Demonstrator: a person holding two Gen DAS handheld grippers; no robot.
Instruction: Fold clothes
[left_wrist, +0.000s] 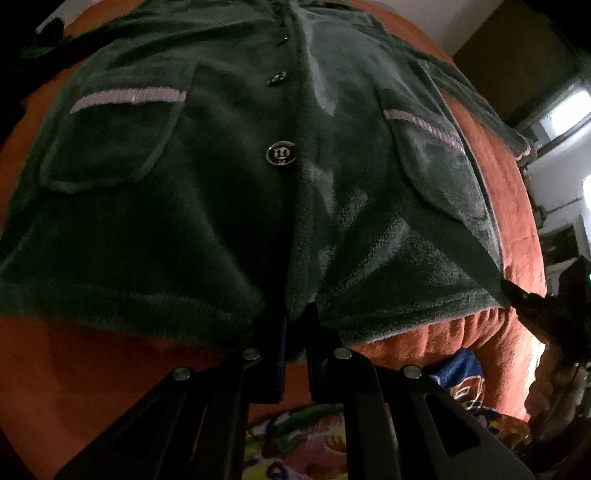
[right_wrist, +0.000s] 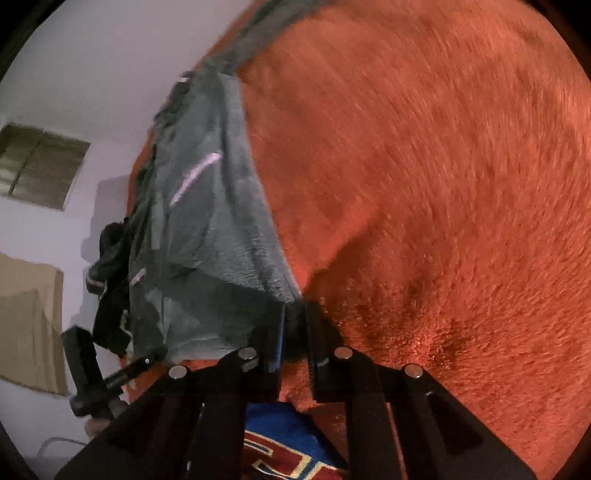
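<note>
A dark green fleece jacket (left_wrist: 229, 206) with round buttons and two pockets trimmed in pale pink lies spread on an orange blanket (left_wrist: 92, 369). My left gripper (left_wrist: 295, 332) is shut on the jacket's bottom hem at the front opening. In the right wrist view the same jacket (right_wrist: 214, 229) shows as a grey-green sheet on the orange blanket (right_wrist: 443, 184). My right gripper (right_wrist: 293, 325) is shut on the hem's corner. The other gripper (right_wrist: 88, 373) shows at the lower left of the right wrist view.
A colourful patterned cloth (left_wrist: 314, 435) lies under the blanket's near edge; it also shows in the right wrist view (right_wrist: 288, 443). A white wall (right_wrist: 74, 74) and cardboard (right_wrist: 29, 325) stand beyond the bed's left edge. Bright furniture (left_wrist: 565, 122) is to the right.
</note>
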